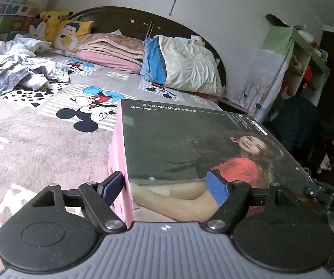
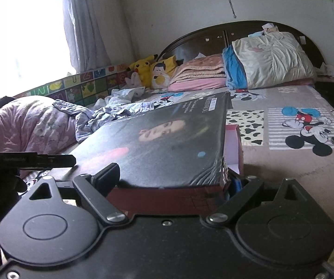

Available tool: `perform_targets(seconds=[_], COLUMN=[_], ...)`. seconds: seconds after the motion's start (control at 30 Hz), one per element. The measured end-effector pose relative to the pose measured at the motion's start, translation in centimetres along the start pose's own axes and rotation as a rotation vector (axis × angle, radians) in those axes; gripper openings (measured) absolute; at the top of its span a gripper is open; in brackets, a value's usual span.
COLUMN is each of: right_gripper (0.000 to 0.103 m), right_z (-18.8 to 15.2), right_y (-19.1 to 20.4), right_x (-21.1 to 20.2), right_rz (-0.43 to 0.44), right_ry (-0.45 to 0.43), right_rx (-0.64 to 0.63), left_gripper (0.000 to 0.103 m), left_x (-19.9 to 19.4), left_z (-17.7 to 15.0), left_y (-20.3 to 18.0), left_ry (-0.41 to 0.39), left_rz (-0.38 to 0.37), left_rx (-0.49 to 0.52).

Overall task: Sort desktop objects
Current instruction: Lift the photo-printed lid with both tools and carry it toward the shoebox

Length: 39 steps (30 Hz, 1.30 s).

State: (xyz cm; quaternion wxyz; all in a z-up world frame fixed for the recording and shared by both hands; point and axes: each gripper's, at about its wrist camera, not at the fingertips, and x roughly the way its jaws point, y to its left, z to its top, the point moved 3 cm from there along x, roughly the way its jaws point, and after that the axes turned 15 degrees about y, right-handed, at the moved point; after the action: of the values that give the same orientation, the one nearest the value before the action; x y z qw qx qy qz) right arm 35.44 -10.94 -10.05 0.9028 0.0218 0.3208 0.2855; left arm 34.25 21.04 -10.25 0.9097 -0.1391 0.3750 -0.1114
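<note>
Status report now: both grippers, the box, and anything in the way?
Left gripper and right gripper both clamped on the pink box. Box carried over the bed. Nothing blocking.

Box (image 1: 190, 144) above bed (image 1: 50, 139), before pillows (image 1: 185, 67)

Box (image 1: 190, 144): cardboard, by the look of it; printed top face glossy, throws soft reflections; pink side panels matt.
Left claw (image 1: 169, 186): matt black plastic arms with a fine speckle, bright metal pivot pins, blue pads (image 1: 218, 187) with a fine ribbed texture. Housing behind is grey, grooved, matt.
Right claw (image 2: 171, 181): same speckled black plastic, shiny metal screws.
Bed cover (image 1: 39, 144): plush cloth, fuzzy nap.
Headboard (image 2: 213, 34): dark wood, semi-gloss.
Pillow (image 2: 271, 58): creased, slightly satiny cloth.
Curtain (image 2: 92, 18): thin cloth; weave too blurred to read.
</note>
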Motion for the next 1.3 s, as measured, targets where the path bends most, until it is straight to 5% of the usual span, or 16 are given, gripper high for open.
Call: perform_targets(seconds=[0.77,1.3], right_gripper=[0.092,0.092], right_z=[3.1,2.4], right_y=[-1.4,-2.9], right_x=[5.7,6.0], right_rz=[-0.033,-0.125], right_ry=[0.019,0.012], right_rx=[0.024,0.063], left_gripper=[0.078,0.082], left_x=[5.6,7.2], left_z=[2.2,3.0], left_y=[3.2,0.5], left_ry=[-0.027,0.059], left_rz=[-0.016,0.124], left_rx=[-0.073,0.001])
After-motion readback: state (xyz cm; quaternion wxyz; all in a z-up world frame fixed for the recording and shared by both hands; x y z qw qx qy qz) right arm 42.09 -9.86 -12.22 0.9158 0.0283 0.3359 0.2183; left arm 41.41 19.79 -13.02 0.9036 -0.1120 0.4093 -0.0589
